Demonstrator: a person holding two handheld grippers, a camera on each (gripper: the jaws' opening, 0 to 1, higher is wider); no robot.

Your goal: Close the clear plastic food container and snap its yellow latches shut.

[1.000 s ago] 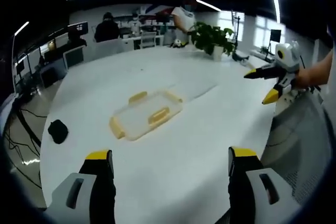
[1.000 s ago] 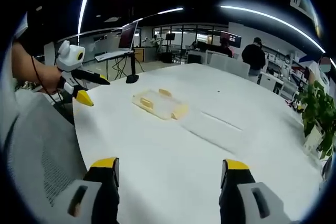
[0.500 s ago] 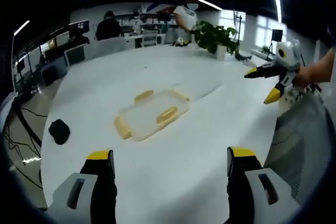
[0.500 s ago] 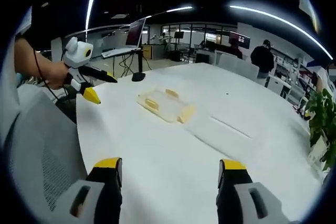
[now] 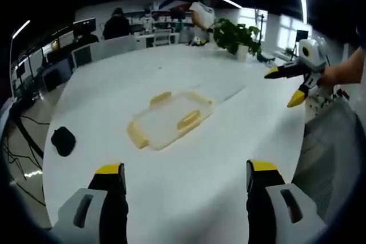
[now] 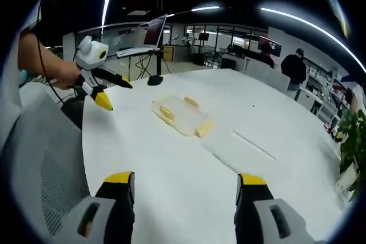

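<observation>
A clear, flat plastic container [image 5: 170, 119] with yellow latches [image 5: 189, 120] sticking out at its sides lies on the white table [image 5: 189, 192]. It lies well ahead of my left gripper [image 5: 186, 170], which is open with nothing between its jaws. In the right gripper view the container [image 6: 182, 115] lies beyond my open, empty right gripper [image 6: 185, 178]. The right gripper [image 5: 284, 87] also shows at the right of the left gripper view, held over the table edge. The left gripper [image 6: 116, 95] shows at the left of the right gripper view, a hand holding it.
A small black object [image 5: 63, 141] lies near the table's left edge. A potted plant [image 5: 234, 35] stands at the far end. A grey mesh chair back [image 6: 46, 170] is close by me. People and desks are in the background.
Both views have drifted a little toward the table, so the container looks slightly nearer. The container itself has stayed put, and both grippers remain open.
</observation>
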